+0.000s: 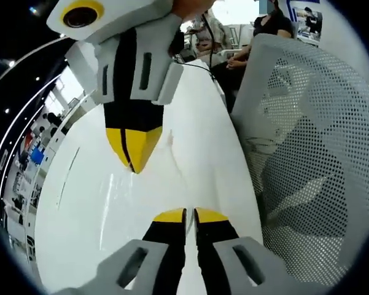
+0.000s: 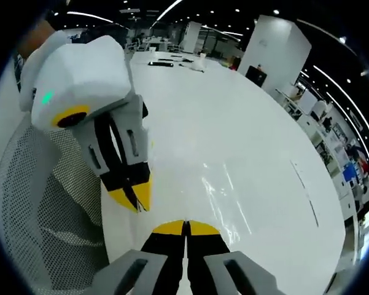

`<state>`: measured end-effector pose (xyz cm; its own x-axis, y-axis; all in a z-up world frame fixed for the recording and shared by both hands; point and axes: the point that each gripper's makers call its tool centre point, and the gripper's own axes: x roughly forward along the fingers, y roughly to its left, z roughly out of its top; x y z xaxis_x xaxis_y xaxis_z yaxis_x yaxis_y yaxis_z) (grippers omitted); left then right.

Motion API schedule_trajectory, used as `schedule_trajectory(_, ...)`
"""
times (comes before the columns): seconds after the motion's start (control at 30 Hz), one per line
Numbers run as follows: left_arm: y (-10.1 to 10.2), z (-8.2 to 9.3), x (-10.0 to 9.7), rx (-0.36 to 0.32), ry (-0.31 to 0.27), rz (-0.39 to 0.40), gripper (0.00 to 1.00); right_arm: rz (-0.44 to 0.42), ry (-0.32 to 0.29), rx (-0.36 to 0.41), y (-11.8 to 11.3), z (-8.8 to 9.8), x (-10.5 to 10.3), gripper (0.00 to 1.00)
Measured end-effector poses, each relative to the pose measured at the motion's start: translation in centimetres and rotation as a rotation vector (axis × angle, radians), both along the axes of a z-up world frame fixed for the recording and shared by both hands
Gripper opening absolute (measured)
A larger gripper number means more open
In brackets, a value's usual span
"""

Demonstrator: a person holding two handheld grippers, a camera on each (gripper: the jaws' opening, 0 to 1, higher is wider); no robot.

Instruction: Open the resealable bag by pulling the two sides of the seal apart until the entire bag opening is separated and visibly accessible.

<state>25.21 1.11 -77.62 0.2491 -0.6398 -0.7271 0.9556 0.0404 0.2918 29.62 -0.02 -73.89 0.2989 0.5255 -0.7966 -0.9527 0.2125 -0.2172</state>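
Note:
A clear resealable bag [image 1: 170,184] hangs as thin, glossy film between my two grippers, over a long white table [image 1: 199,104]. In the left gripper view my left gripper [image 1: 190,212] rises from the bottom with its yellow tips pressed together at the film's edge. My right gripper [image 1: 135,167] points down at it from above, also shut. In the right gripper view my right gripper [image 2: 185,225] is shut at the bottom. My left gripper [image 2: 139,206] comes in from the left, close by. The bag [image 2: 224,196] shows as bright streaks. The exact grip on the film is faint.
A white mesh chair [image 1: 313,141] stands close beside the table edge, and the chair [image 2: 43,203] sits behind my left gripper. People sit at the table's far end [image 1: 261,27]. Small dark items [image 2: 172,61] lie far down the table [image 2: 245,117].

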Motion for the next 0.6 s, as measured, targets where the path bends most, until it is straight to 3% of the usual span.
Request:
schedule_trajectory(0.3, 0.0, 0.4, 0.2, -0.008, -0.003, 0.011, 0.0, -0.088, -0.105, 0.048, 0.1, 2.1, 1.9, 0.0)
schedule_trajectory(0.6, -0.4, 1.4, 0.6, -0.012, -0.012, 0.009, 0.0, -0.137, -0.156, 0.099, 0.6, 3.9, 2.9, 0.0)
